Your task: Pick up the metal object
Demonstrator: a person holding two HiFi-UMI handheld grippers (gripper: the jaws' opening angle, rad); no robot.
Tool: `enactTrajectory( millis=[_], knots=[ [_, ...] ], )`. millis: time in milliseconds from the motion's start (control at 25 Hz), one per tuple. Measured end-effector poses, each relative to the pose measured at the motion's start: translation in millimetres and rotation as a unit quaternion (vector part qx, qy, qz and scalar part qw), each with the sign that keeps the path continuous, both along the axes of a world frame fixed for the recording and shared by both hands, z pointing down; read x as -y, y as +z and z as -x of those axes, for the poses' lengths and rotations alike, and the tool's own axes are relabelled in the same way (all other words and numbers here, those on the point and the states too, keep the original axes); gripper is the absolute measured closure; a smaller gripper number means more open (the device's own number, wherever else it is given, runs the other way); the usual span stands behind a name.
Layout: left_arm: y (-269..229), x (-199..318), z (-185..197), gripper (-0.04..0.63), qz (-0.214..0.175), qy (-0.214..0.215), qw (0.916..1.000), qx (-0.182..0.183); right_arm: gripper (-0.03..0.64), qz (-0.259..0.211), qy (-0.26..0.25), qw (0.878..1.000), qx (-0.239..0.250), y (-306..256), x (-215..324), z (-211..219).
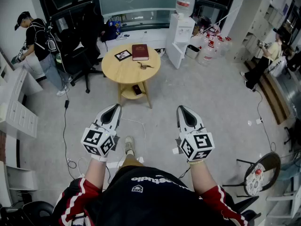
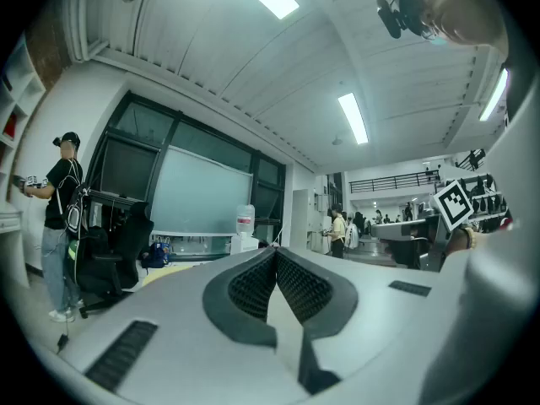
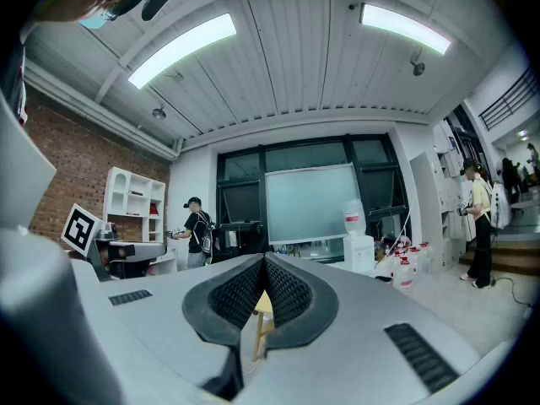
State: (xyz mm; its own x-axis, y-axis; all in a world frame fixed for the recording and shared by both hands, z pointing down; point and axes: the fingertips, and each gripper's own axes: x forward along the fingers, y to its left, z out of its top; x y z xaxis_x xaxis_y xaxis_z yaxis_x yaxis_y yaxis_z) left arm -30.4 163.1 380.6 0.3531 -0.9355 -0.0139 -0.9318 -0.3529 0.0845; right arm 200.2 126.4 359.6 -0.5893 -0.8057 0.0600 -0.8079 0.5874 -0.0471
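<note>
Waiting to start: nothing grasped yet. Left claw [image 1: 114, 107] and right claw [image 1: 181, 108] are both pinched together and empty, held level, well apart from the round pale-wood worktop [image 1: 123, 72]. The metal object [image 1: 145, 66], small, thin, possibly brass-toned, lies there near a matte red book [image 1: 140, 52].

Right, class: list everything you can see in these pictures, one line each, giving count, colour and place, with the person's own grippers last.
round table: 1, light wood, on the floor ahead
book: 1, red, far side of the table
picture frame: 1, black, left of the book
metal object: 1, dark, in front of the book
water dispenser: 1, white, right of the table
jugs: several, clear, red caps, floor beside dispenser
office chair: 1, black, left of table
people: 2, far left, far right
left gripper, right gripper: grey, foreground, shut, empty
</note>
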Motion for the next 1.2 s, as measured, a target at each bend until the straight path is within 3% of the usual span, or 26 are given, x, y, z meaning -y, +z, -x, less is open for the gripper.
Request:
enactTrajectory(
  millis=[1200],
  knots=[
    [3,-29,7,0.578,0.000,-0.014,0.9999,0.002,0.589,0.005,-0.004,1.000,0.004,6,-19,3]
  ],
)
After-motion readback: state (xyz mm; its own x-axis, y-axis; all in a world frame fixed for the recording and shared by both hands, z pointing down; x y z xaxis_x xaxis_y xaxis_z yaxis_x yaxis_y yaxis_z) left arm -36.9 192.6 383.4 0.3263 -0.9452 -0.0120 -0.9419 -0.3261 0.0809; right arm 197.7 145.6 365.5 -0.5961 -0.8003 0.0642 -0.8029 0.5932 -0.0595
